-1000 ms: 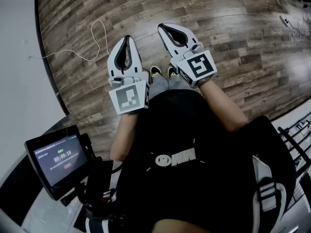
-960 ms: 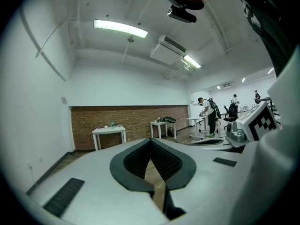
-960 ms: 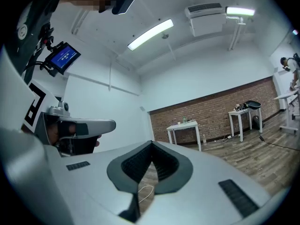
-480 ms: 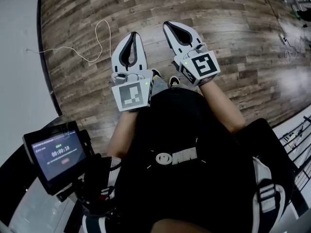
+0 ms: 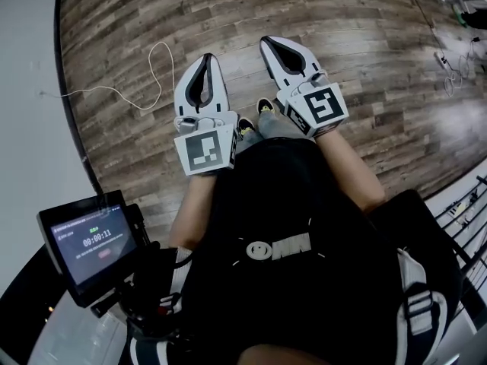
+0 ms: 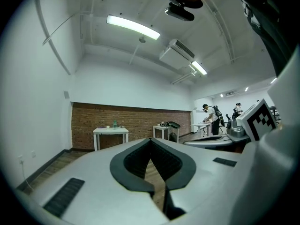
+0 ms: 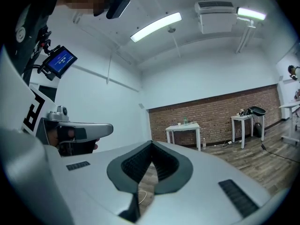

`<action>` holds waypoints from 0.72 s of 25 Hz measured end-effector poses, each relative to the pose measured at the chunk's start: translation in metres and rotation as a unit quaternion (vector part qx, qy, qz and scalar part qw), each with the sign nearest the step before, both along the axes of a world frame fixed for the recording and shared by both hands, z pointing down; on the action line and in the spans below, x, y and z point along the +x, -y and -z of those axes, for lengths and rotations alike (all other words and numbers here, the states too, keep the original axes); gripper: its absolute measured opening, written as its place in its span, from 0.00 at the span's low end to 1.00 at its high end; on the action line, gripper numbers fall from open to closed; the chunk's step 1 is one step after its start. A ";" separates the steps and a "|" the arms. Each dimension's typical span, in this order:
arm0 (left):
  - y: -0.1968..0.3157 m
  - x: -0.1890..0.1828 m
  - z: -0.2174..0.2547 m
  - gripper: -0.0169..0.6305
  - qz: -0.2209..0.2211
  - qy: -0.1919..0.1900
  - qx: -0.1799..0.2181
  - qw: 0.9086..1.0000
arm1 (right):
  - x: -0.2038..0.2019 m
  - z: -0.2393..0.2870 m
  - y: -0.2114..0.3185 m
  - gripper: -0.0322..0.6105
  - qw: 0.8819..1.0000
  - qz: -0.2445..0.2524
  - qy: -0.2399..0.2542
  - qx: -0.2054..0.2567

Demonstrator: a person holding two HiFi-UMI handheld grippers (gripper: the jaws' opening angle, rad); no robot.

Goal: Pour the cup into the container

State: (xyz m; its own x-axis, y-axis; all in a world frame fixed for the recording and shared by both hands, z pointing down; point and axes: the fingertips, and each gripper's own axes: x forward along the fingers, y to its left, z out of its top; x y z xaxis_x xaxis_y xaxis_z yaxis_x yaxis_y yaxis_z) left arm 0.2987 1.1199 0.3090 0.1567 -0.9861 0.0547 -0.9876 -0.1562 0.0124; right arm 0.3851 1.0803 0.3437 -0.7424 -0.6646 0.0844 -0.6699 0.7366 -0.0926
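1. Head view: the left gripper (image 5: 206, 57) and the right gripper (image 5: 267, 42) are held out level, side by side, over the wood floor (image 5: 342, 21), just beyond the person's shoes (image 5: 255, 116). Both pairs of jaws sit tip to tip with nothing in them. A white cable (image 5: 152, 67) lies on the floor to the far left, and a screen (image 5: 87, 243) is mounted near left. No cup or container shows here.
2. Left gripper view: the jaws meet at the tips, and only floor shows through the gap between the pads. Far ahead a white table (image 6: 110, 131) stands against a brick wall (image 6: 131, 121); the items on it are too small to name. People (image 6: 212, 118) work at the far right.
3. Right gripper view: these jaws are likewise together and empty, facing the brick wall and a white table like it.
4. Judgement: pouring has not begun, and this looks like the approach. The next move calls for reaching a table, finding the cup, and parting one gripper's jaws to take it.
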 end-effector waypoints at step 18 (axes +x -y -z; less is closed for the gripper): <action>0.098 0.042 0.006 0.02 -0.006 0.014 -0.020 1.000 | 0.043 0.001 0.097 0.05 1.000 -0.010 0.029 -0.005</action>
State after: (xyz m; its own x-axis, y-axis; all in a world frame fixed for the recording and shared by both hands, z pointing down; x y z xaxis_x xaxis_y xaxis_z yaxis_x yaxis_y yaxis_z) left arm 0.3407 1.0219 0.3032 0.1666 -0.9811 0.0986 -0.9857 -0.1682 -0.0078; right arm 0.4284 0.9829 0.3431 -0.7327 -0.6788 0.0493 -0.6780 0.7217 -0.1391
